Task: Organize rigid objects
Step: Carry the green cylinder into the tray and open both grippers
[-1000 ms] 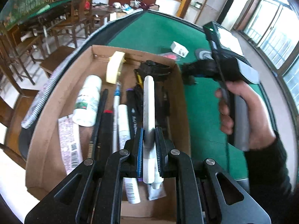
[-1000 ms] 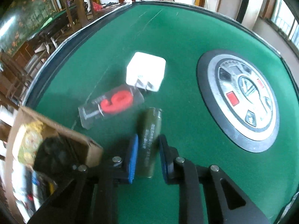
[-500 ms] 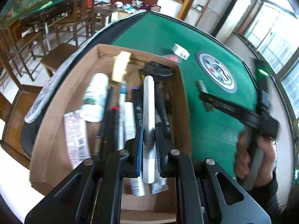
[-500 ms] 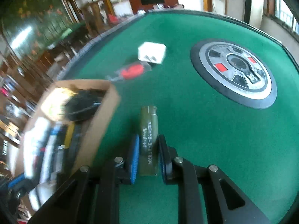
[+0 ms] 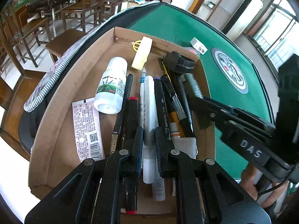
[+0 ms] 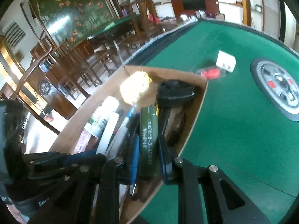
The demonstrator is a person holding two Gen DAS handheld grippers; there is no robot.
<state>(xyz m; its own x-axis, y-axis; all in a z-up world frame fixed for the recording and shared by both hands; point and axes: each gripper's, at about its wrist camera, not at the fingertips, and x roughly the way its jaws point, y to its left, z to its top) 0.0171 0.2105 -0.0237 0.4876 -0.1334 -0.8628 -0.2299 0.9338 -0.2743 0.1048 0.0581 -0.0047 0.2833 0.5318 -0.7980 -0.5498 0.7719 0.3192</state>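
Note:
A cardboard box (image 5: 61, 93) on the green table holds several pens, a white bottle (image 5: 111, 85), a yellow tape roll (image 5: 142, 53) and a black tool (image 5: 178, 62). My left gripper (image 5: 149, 136) is shut on a white pen (image 5: 149, 100) low over the box. My right gripper (image 6: 148, 149) is shut on an olive green cylinder (image 6: 148, 130) and holds it over the box's right side; the cylinder also shows in the left wrist view (image 5: 192, 85). The box also shows in the right wrist view (image 6: 196, 112).
A white charger (image 6: 226, 63) and a red packaged item (image 6: 211, 73) lie on the green felt (image 6: 233, 130) beyond the box. A round grey and black centre panel (image 6: 276, 85) sits in the table's middle. Wooden chairs stand off the left edge.
My right gripper has carried the green cylinder from the felt to the left, over the box's right side. My left gripper has stayed shut on the white pen over the box.

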